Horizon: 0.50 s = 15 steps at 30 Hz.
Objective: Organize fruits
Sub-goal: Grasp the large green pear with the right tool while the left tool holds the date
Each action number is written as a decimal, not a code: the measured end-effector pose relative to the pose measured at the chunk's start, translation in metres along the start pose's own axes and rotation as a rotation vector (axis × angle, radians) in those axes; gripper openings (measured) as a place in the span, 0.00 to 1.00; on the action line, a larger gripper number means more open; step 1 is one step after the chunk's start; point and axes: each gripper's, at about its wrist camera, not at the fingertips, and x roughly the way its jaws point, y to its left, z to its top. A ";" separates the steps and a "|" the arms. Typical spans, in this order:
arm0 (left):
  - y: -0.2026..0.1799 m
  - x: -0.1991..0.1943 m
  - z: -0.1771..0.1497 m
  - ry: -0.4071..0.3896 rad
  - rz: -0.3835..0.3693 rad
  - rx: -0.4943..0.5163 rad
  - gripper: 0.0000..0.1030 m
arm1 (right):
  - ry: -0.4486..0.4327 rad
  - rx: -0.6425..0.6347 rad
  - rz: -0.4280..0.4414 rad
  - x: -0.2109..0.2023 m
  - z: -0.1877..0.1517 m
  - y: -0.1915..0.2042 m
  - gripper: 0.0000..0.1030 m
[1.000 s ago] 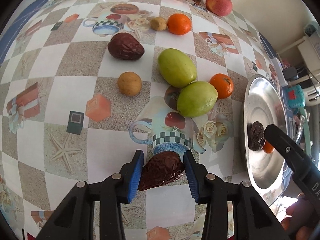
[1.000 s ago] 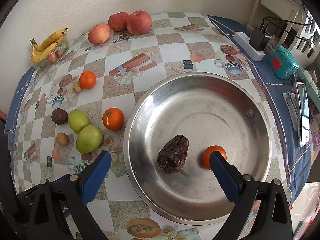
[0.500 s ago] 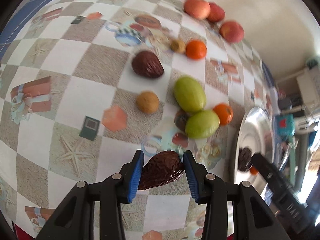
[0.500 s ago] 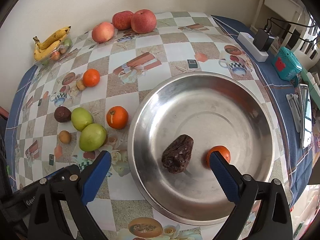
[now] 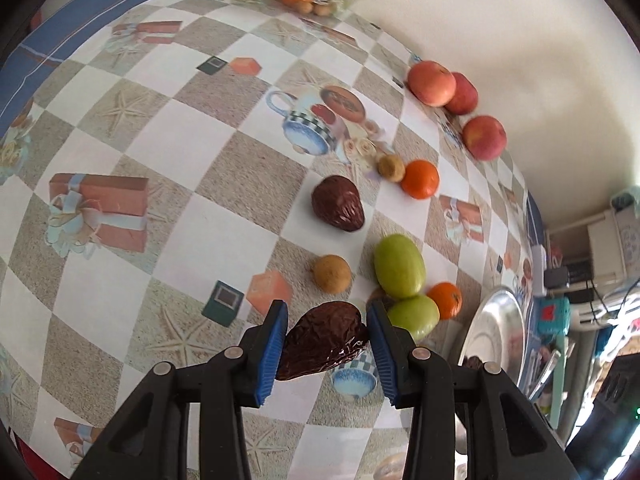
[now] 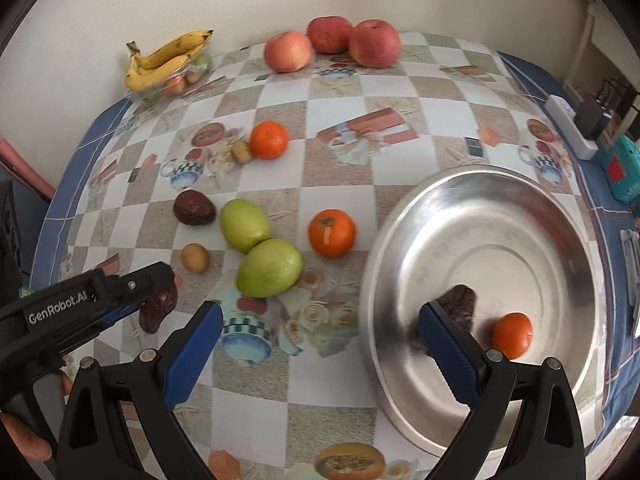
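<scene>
My left gripper (image 5: 327,346) pinches a wrinkled brown fruit (image 5: 325,344) at bottom centre, above the tablecloth (image 5: 192,148). My right gripper (image 6: 320,344) is spread wide (holding nothing); the metal bowl (image 6: 516,216) sits lower right.

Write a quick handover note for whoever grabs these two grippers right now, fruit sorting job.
Left gripper: shut on a wrinkled brown date, held above the tablecloth.
Right gripper: open, empty, hovering by the steel bowl.
Done: one date and one small orange lie in the bowl.
Left on the table: another date, two green fruits, two oranges, two small tan fruits, three apples.
Next, probably: carry the held date to the bowl.
</scene>
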 end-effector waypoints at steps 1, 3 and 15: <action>0.001 0.001 0.001 -0.002 0.004 -0.006 0.42 | -0.002 -0.008 0.009 0.001 0.001 0.004 0.96; 0.002 0.001 0.004 -0.008 0.022 -0.013 0.42 | -0.006 -0.017 0.019 0.003 0.004 0.010 0.95; 0.007 0.005 0.018 -0.009 0.025 -0.059 0.42 | 0.094 -0.044 0.028 0.045 0.014 0.030 0.74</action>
